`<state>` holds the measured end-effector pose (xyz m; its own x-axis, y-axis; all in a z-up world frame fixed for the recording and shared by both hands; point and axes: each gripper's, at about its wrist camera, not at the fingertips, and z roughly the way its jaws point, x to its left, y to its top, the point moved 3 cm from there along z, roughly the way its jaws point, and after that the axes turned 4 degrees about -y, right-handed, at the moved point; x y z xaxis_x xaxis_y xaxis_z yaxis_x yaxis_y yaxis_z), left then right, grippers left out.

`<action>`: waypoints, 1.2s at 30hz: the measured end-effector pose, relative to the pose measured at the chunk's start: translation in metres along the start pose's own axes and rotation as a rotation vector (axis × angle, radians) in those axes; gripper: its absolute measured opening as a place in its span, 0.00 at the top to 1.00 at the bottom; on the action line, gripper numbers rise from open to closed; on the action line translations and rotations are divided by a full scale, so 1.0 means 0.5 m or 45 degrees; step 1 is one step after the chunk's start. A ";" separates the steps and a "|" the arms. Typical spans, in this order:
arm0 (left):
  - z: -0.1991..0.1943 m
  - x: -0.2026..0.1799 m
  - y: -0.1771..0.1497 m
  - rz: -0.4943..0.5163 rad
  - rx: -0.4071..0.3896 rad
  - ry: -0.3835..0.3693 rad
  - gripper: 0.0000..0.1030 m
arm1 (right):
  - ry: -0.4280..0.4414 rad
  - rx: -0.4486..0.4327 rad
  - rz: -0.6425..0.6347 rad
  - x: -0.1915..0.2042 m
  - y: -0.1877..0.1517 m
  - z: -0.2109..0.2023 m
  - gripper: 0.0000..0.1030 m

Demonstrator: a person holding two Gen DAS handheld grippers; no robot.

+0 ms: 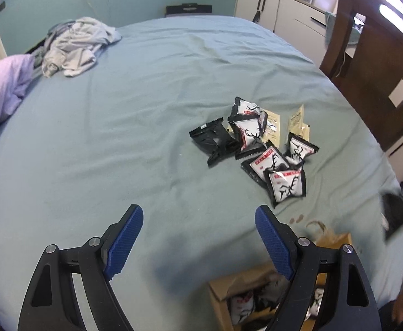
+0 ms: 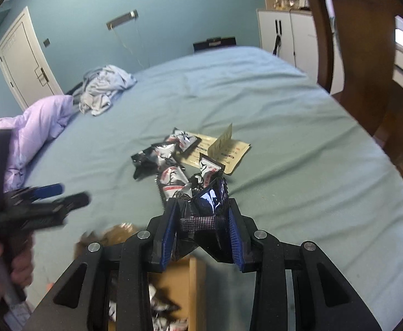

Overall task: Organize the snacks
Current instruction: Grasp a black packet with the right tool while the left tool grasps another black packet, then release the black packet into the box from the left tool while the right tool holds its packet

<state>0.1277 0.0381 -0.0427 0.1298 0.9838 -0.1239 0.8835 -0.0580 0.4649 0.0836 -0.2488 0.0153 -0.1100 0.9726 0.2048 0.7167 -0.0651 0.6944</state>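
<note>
Right gripper (image 2: pixel 201 215) is clamping a crumpled black snack packet (image 2: pixel 207 207) between its blue pads, holding it above the open cardboard box (image 2: pixel 193 273), which is showing more packets inside. Left gripper (image 1: pixel 198 237) is hovering over the teal bed sheet (image 1: pixel 146 110) with jaws spread wide, nothing between them. Loose pile of black-and-white snack packets (image 1: pixel 256 143) is sitting on the sheet just beyond the box, with beige sachets (image 1: pixel 298 118) at its far edge.
</note>
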 end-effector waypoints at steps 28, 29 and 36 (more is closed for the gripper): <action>0.268 0.006 0.149 -0.241 0.271 -0.074 0.61 | -0.147 0.177 0.110 -0.073 -0.064 0.081 0.68; 0.262 0.006 0.146 -0.250 0.268 -0.086 0.62 | -0.150 0.176 0.108 -0.074 -0.060 0.083 0.68; 0.155 0.030 0.099 -0.252 0.207 -0.007 0.63 | -0.212 0.123 0.067 -0.061 -0.068 0.068 0.68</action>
<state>0.2085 0.0366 -0.0894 -0.0506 0.9778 -0.2032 0.9527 0.1083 0.2839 0.0860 -0.2687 -0.0379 0.0390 0.9924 0.1170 0.7820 -0.1033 0.6146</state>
